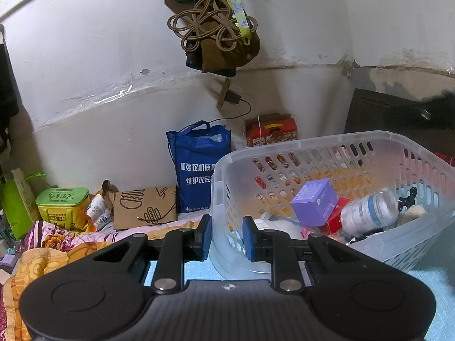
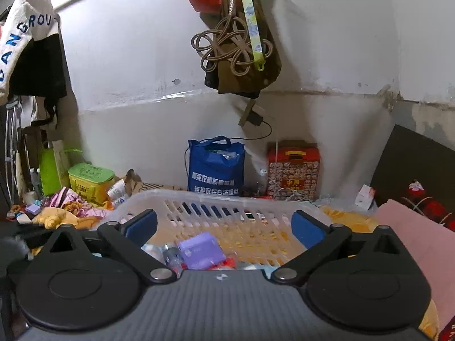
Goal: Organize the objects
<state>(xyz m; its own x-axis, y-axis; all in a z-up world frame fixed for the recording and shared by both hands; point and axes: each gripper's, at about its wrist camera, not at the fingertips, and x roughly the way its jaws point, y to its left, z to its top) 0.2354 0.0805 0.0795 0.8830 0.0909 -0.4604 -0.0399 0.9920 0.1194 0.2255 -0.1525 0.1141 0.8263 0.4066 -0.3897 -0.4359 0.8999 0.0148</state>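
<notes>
While both grippers hovered at the bed:
Left gripper (image 1: 227, 237): jaws pinched the basket (image 1: 335, 139) wall's near corner.
Purple box (image 1: 314, 201): inside, right of them.
Right gripper (image 2: 226, 227): jaws spread wide, holding nothing, above the basket.

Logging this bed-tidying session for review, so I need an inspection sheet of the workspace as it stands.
Surface: bed with light blue sheet and floral quilt bunched at left.
Job's things: translucent basket holds purple box, clear bottle, red item, black clip.
Clutter: blue tote bag, red carton, green-yellow lunch bag, brown paper bag, small purple box at far left.
Grippers: left gripper jaws narrow astride the basket's near corner wall; right gripper open wide, above the basket, holding nothing.
Cables: black charger lead from wall plug; coiled cord hanging.
Surroundings: scuffed white wall, hung bags, jacket, pink pillow.
</notes>
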